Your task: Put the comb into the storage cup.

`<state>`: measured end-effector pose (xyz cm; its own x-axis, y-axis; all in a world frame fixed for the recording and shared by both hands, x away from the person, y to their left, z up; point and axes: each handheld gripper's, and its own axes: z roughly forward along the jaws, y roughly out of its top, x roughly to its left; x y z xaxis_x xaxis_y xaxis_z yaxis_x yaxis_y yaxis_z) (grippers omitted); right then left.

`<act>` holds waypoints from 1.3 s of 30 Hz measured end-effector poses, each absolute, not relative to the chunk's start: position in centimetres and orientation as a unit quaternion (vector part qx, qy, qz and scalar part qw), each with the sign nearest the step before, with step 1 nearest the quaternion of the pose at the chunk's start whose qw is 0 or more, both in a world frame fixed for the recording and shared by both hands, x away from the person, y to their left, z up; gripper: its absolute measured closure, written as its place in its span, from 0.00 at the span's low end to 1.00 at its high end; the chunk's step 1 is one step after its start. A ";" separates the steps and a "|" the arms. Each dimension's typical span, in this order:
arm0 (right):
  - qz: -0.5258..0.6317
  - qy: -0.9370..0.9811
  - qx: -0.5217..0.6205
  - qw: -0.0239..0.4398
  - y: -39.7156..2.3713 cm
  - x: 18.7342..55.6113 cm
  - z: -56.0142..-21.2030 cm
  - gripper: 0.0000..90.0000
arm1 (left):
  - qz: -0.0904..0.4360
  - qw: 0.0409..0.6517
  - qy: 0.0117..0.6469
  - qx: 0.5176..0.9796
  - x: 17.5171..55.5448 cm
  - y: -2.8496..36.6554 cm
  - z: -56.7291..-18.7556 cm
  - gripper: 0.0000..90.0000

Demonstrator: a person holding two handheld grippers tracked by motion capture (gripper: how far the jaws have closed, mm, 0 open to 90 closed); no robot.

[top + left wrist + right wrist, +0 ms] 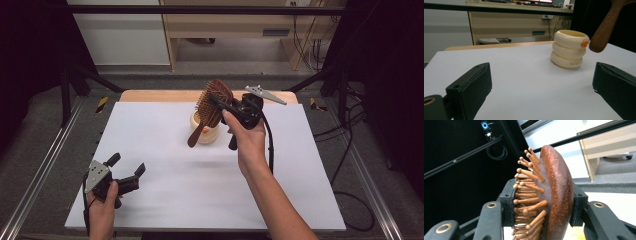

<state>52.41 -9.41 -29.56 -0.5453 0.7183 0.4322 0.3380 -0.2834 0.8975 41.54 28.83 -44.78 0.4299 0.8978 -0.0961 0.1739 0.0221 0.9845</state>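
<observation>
In the high view, a brown wooden hairbrush with round-tipped pegs (210,107) is being held up by the right gripper (220,102) over a cream ring-shaped holder (209,134) on the white table (165,165). The left gripper (127,167) is being rested low, jaws wide apart.

In the left gripper view, the holder (569,48) is being seen ahead, the brush handle (605,30) just beside its rim.

In the right gripper view, the brush head (549,195) is being squeezed between both jaws.

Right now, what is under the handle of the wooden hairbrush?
The hairbrush is held in the right gripper. Its handle end hangs by the rim of the cream ringed holder. The brush hides part of the holder's opening, so its inside cannot be judged.
</observation>
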 end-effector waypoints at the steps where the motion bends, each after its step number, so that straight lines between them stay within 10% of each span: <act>1: 0.659 0.581 0.455 0.149 -9.4 52.6 -29.5 0.57 | 0.315 0.573 0.432 0.621 41.6 28.9 -44.8 0.02; 39: 0.677 0.534 0.477 0.166 -9.7 58.3 -27.6 0.57 | 0.330 0.547 0.419 0.645 41.8 28.3 -44.8 0.02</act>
<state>58.25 -9.70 -27.55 -0.4890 0.7354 0.4691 0.2851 -0.3734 0.8827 41.75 28.25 -44.83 0.4309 0.9018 -0.0322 0.1782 -0.0501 0.9827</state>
